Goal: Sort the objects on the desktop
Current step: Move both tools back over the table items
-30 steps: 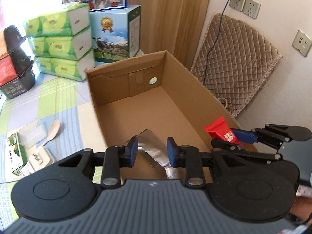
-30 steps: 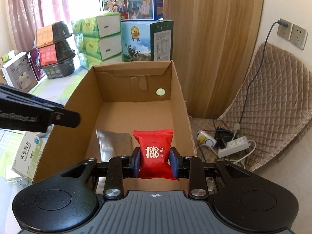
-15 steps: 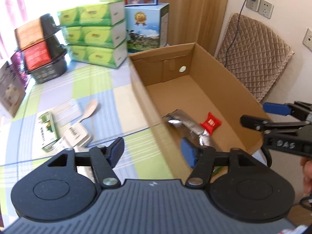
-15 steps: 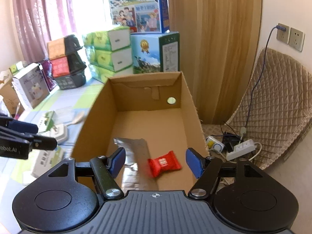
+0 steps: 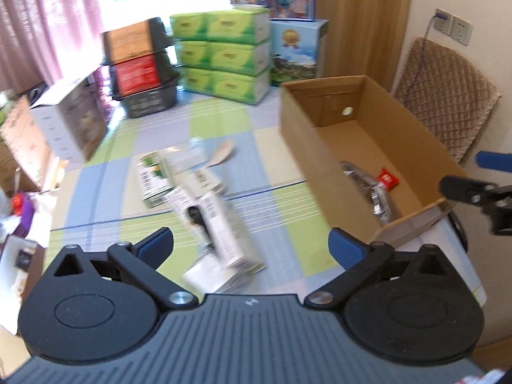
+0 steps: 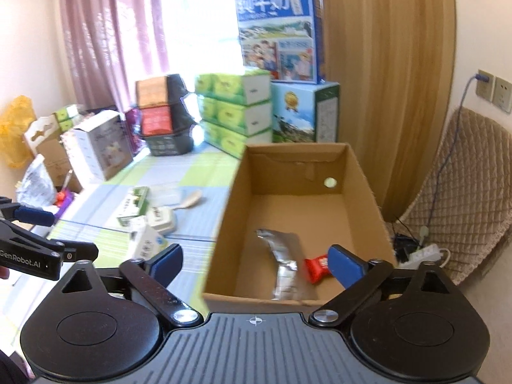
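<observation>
Both grippers have drawn back from the cardboard box [image 6: 297,224] since the earlier frames, and the red candy packet [image 6: 315,267] that the right gripper [image 6: 254,260] held has been left on the box floor. Right gripper: jaws spread wide and empty, poised above the near edge of the box. Left gripper [image 5: 251,244]: jaws likewise wide and empty, now over the bench [image 5: 224,128] rather than the box, above a blurred cluster of small cartons [image 5: 220,233]. Inside the box, the candy packet lies just beside a crumpled silver foil pouch [image 6: 283,262], both toward the near end. On the checked green-and-blue bench cover, left of the box, lie a green-and-white carton [image 6: 132,206], a pale spoon [image 6: 190,200] and a clear plastic lid [image 6: 166,195], close together. At the far edge of the bench stand stacked green tissue packs [image 6: 235,113], a blue milk carton box [image 6: 278,33] atop another printed box [image 6: 304,112], and a dark basket [image 6: 169,144] of red and orange packets. A quilted chair cushion [image 6: 464,198] stands right of the box.
</observation>
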Tool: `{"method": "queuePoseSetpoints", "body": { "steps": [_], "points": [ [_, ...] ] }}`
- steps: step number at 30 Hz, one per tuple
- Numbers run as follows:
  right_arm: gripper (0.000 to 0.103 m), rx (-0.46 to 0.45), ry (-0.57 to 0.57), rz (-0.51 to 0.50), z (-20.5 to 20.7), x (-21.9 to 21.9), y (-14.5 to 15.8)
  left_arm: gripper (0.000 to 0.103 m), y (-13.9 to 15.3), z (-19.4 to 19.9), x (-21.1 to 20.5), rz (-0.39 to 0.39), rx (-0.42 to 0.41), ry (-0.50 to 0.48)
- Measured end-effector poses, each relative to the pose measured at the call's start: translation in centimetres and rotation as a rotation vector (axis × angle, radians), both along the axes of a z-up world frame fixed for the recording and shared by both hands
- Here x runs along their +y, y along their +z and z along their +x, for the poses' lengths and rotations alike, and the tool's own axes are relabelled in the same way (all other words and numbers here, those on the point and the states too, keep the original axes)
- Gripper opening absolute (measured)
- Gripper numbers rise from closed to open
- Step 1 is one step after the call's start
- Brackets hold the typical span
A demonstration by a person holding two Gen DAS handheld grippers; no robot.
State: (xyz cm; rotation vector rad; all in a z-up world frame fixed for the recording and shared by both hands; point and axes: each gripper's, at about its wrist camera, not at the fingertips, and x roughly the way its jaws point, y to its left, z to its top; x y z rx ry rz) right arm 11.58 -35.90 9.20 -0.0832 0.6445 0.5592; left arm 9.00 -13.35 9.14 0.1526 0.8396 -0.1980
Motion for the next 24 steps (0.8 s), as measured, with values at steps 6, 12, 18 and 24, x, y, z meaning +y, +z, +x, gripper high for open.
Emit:
{"method": "queuePoseSetpoints", "body": {
  "steps": [6,12,18,24],
  "points": [
    [0.101,-0.008,0.083,0.028,-2.4,3.5,0.2,0.102,-0.5,-1.8,5.0,0.033,-0.014,0.083],
    [0.101,-0.004,0.153,0.025,-3.9,8.1,-1.6,0.102,-3.2,-1.8,9.7,0.013,0.014,0.145],
    [0.101,0.027,0.211,-0.010,-3.9,11.9,-5.3,0.101,-6.9,-1.5,11.3,0.075,0.049,0.066],
    [0.101,0.056,0.221,-0.034,-2.3,14.4,-8.8,0.101,-10.8,0.1,11.1,0.061,0.081,-0.016]
  ]
}}
